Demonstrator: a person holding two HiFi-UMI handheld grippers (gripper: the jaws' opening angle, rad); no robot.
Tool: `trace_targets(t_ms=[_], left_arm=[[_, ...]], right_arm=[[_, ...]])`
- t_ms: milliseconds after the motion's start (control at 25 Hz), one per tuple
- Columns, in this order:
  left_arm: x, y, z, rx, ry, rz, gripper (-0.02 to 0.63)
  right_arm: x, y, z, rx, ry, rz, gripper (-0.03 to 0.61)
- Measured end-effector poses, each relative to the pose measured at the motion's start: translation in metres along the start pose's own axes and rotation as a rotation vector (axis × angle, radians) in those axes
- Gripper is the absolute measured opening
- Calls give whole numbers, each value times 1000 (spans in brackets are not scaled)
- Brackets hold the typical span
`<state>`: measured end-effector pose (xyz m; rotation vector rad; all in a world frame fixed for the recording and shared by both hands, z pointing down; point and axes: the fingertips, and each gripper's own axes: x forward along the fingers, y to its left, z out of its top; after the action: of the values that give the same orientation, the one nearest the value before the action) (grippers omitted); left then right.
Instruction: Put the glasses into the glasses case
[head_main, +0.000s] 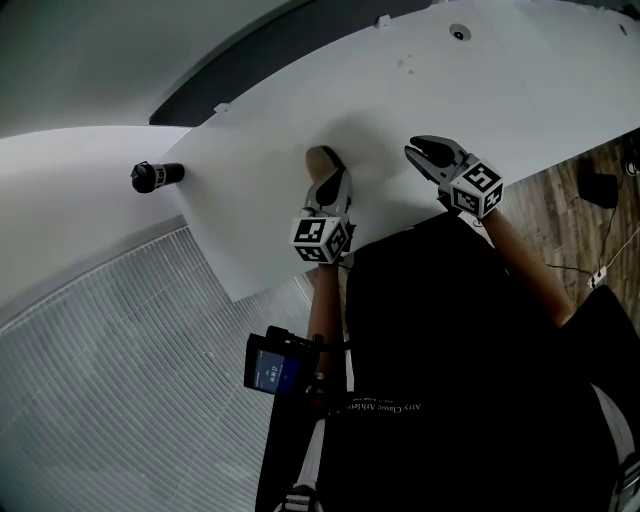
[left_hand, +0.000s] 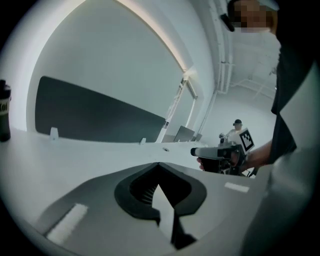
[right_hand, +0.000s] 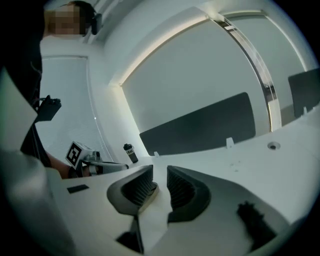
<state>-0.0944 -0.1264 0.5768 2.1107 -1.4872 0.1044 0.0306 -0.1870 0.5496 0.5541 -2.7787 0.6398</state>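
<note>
No glasses and no glasses case show in any view. Both grippers hang over the white table (head_main: 300, 120). My left gripper (head_main: 322, 160) is near the table's front edge; in the left gripper view (left_hand: 159, 165) its jaw tips meet with nothing between them. My right gripper (head_main: 420, 150) is to its right. Seen from its own camera, the right gripper (right_hand: 160, 170) has a narrow gap between the ribbed pads (right_hand: 182, 190), and the gap is empty. Each gripper also appears in the other's view: the right gripper (left_hand: 220, 152) and the left gripper (right_hand: 95, 165).
A black bottle (head_main: 157, 176) stands at the table's left end, also seen as the bottle (right_hand: 130, 153). A dark panel (left_hand: 100, 115) runs along the table's far edge. A round grommet (head_main: 459, 32) sits in the tabletop. A person (left_hand: 235, 131) stands far off.
</note>
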Motion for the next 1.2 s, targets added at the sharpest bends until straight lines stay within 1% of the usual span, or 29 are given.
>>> trace_targets(t_ms=[120, 160, 240, 360, 520, 680, 840, 920, 1200], left_arm=[[-1, -17, 6, 135, -40, -13, 8], [-1, -20, 6, 165, -53, -15, 8], [-1, -22, 7, 193, -69, -5, 8], [-1, -20, 10, 203, -74, 17, 8], [-4, -11, 15, 201, -89, 40, 8], [-4, -5, 15, 199, -97, 55, 8], [2, -5, 13, 208, -92, 50, 8], [2, -6, 12, 208, -86, 49, 8], [3, -11, -2, 200, -48, 41, 8]], right_arm=[[11, 15, 0, -94, 8, 38, 94], [16, 19, -1, -111, 11, 48, 94], [24, 24, -5, -121, 24, 59, 91], [34, 23, -11, -133, 50, 59, 49], [46, 27, -14, -147, 91, 72, 11], [56, 24, -15, -162, 113, 76, 8], [59, 10, -6, -204, 84, 27, 6], [59, 5, -2, -197, 70, 9, 6], [56, 9, -14, -175, 94, 24, 6]])
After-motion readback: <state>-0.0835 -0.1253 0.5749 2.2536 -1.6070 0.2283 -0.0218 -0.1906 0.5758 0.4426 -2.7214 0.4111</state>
